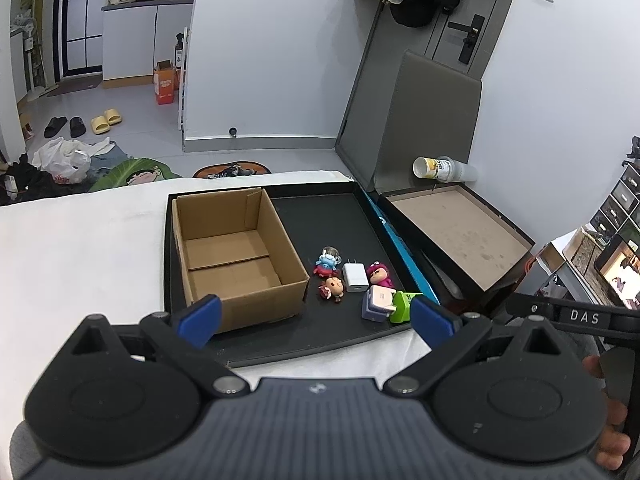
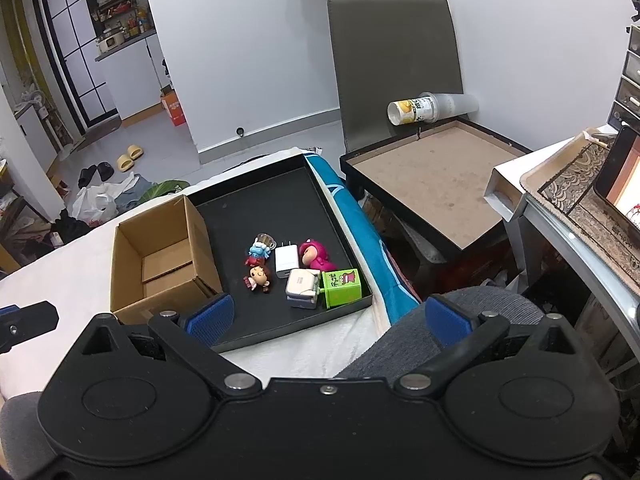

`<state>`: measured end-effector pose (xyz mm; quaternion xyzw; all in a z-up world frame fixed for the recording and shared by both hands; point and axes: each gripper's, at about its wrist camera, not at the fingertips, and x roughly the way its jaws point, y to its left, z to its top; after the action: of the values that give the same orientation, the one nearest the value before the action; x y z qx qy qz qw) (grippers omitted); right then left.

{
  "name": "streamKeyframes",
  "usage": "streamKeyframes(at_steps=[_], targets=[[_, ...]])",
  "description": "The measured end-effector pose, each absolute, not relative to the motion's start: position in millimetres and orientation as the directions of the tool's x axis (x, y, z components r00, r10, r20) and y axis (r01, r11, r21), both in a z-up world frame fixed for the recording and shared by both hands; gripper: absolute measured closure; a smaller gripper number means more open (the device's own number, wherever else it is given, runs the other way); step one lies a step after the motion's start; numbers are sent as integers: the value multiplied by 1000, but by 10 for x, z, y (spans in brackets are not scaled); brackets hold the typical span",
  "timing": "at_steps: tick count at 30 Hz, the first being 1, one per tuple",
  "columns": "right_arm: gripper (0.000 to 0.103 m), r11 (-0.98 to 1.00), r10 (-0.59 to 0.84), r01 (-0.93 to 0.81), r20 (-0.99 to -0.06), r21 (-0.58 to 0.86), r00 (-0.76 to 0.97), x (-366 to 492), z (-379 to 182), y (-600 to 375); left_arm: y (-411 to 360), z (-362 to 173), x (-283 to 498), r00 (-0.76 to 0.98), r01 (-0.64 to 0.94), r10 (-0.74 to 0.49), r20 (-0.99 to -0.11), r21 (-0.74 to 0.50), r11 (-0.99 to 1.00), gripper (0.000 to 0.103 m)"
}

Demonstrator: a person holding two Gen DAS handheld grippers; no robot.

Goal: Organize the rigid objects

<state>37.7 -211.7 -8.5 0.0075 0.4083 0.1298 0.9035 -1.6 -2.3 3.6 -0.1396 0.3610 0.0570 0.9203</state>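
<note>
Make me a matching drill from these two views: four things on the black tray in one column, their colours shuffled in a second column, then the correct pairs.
Things:
1. cardboard box
2. plug-in charger
3. small carton
4. hooded doll

Colours:
A. pink
B. brown
C. green
D. white

All four sit on the black tray.

Pairs: 1-B, 2-D, 3-C, 4-A
</note>
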Motion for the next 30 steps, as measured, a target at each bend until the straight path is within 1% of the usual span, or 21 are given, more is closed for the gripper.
streamKeyframes(at_steps=[30], targets=[[0,971,224,-216,-724,106,653,360,-67,-2153,-102,25,-19,730,-194,1,-683,-206,959,3]])
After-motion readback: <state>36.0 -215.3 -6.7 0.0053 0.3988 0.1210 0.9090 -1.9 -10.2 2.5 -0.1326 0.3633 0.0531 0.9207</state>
